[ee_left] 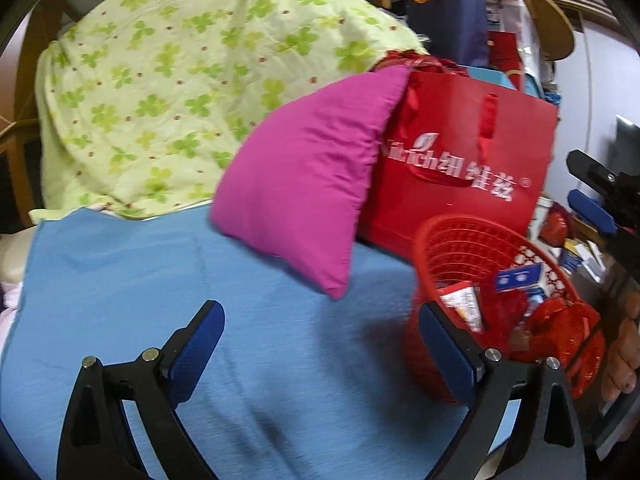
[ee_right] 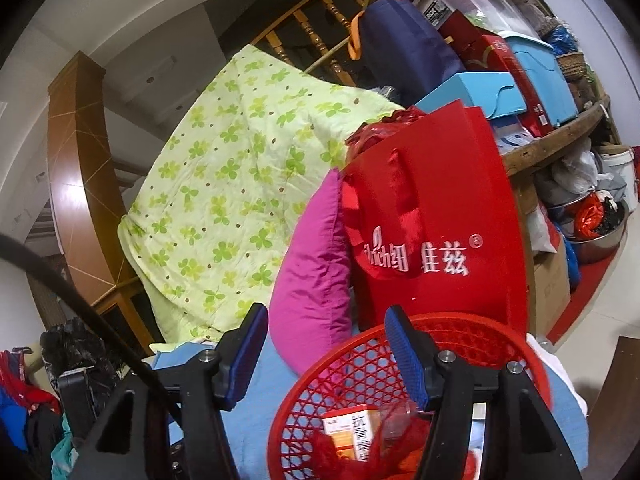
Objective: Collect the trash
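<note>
On the blue cloth point(ee_left: 200, 280) that covers the seat stands a red basket point(ee_left: 448, 248), just beside a pink cushion point(ee_left: 304, 200) and a red paper bag point(ee_left: 472, 160). The basket serves as the place for the trash: a small orange-and-white box point(ee_right: 352, 428), a blue-and-white packet point(ee_left: 518, 278) and crumpled red plastic point(ee_left: 568, 332) lie in it. The left gripper point(ee_left: 320, 344) hangs over the bare cloth with its jaws wide apart and nothing between them; one finger is close to the basket wall. The right gripper point(ee_right: 328, 356) is half open. Its jaws stand on both sides of the basket rim, but the pads do not seem to press it.
</note>
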The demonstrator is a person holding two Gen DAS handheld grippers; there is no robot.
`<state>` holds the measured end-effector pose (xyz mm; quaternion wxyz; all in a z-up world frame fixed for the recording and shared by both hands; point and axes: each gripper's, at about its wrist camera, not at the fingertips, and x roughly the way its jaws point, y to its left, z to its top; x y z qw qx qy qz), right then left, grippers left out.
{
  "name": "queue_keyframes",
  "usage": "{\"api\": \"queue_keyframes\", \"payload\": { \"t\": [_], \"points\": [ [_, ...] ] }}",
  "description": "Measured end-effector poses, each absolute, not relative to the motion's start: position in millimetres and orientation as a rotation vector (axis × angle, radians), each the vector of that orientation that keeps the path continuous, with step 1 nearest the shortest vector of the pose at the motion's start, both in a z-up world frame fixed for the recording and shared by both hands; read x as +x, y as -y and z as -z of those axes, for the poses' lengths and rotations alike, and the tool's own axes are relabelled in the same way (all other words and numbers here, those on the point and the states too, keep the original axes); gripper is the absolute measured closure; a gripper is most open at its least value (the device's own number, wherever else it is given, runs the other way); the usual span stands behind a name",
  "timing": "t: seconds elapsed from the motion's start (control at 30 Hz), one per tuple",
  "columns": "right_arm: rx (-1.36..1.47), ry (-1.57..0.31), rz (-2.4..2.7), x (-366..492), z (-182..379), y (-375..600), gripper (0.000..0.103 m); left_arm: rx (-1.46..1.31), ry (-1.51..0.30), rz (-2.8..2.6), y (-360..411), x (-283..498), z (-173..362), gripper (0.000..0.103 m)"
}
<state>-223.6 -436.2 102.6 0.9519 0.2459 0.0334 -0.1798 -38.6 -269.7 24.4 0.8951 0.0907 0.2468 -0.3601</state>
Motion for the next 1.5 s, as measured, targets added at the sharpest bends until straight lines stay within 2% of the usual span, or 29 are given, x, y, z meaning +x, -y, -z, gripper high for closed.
{"api": "queue_keyframes", "payload": {
  "t": [0.43, 0.57, 0.93, 1.07, 1.5],
  "points": [
    [0.462, -0.106, 0.415, -201, -103, 401, 0.036, 0.203, -0.483, 0.632, 233, -34, -43, 0.004],
    [0.450, -0.114, 0.469, -223, -108, 382, 0.030, 0.194, -0.468, 0.562, 213, -47, -59, 0.003],
    [0.419, -0.176, 0.442, -294, -156, 337, 0.028, 0.190, -0.442, 0.452, 164, -114, -111, 0.001],
    [0.392, -0.178, 0.428, -318, -178, 322, 0.024, 0.189, -0.450, 0.453, 152, -139, -135, 0.001],
    [0.303, -0.197, 0.487, -383, -225, 289, 0.018, 0.276, -0.323, 0.490, 140, -219, -200, 0.001]
  ]
}}
